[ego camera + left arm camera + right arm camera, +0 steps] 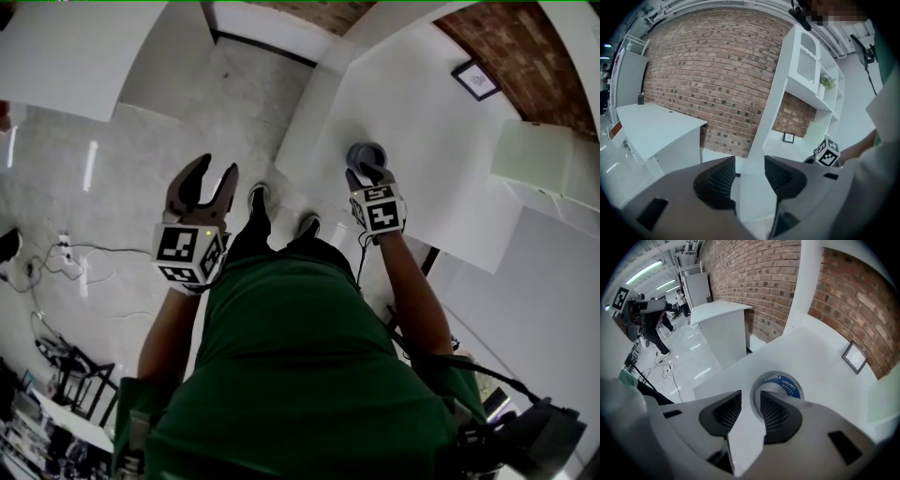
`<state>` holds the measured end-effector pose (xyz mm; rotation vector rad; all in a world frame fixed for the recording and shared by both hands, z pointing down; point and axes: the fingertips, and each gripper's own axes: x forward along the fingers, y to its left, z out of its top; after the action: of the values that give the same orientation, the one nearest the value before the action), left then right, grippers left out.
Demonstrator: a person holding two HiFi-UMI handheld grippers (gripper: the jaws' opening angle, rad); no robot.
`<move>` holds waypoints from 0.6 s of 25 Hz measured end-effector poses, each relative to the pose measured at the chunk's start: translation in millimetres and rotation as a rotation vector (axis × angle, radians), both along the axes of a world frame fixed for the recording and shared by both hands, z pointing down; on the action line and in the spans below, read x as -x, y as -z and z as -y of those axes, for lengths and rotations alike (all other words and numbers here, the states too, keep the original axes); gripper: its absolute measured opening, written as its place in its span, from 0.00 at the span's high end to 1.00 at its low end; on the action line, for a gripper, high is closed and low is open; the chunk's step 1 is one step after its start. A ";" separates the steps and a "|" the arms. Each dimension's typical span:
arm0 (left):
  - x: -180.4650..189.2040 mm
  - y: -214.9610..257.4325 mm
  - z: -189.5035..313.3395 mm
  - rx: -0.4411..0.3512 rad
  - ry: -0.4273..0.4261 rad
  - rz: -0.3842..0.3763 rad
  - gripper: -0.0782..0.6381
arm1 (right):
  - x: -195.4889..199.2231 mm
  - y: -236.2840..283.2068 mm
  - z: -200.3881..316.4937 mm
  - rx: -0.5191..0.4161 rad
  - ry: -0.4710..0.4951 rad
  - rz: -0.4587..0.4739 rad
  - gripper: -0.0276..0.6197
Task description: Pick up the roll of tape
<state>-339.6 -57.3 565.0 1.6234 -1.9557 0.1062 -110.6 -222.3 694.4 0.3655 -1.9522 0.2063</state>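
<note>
The roll of tape (366,153), grey with a blue printed core, lies flat on the white table (441,122) near its front edge. In the right gripper view the roll of tape (783,380) sits right at the jaw tips. My right gripper (368,174) points steeply down onto it and is open: the roll's near wall stands in the gap between the jaws, with one jaw inside the hole and a gap still showing. My left gripper (204,183) hangs open over the floor to the left of the table, holding nothing; its pads (723,180) frame only a white shelf post.
A small framed picture (476,80) leans at the table's back by the brick wall. A pale box (532,155) stands to the right. Another white desk (66,47) is at far left. Cables (66,253) lie on the floor, and the person's shoes (259,197) stand by the table.
</note>
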 end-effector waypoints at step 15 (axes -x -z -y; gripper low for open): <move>29.3 3.0 -37.0 -0.007 0.102 -0.027 0.61 | -0.3 -26.9 2.5 0.012 0.129 -0.283 0.83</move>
<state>-368.9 -20.3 562.0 1.5191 -2.0157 0.0368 -110.3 -224.8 721.4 0.2448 -1.6869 0.0771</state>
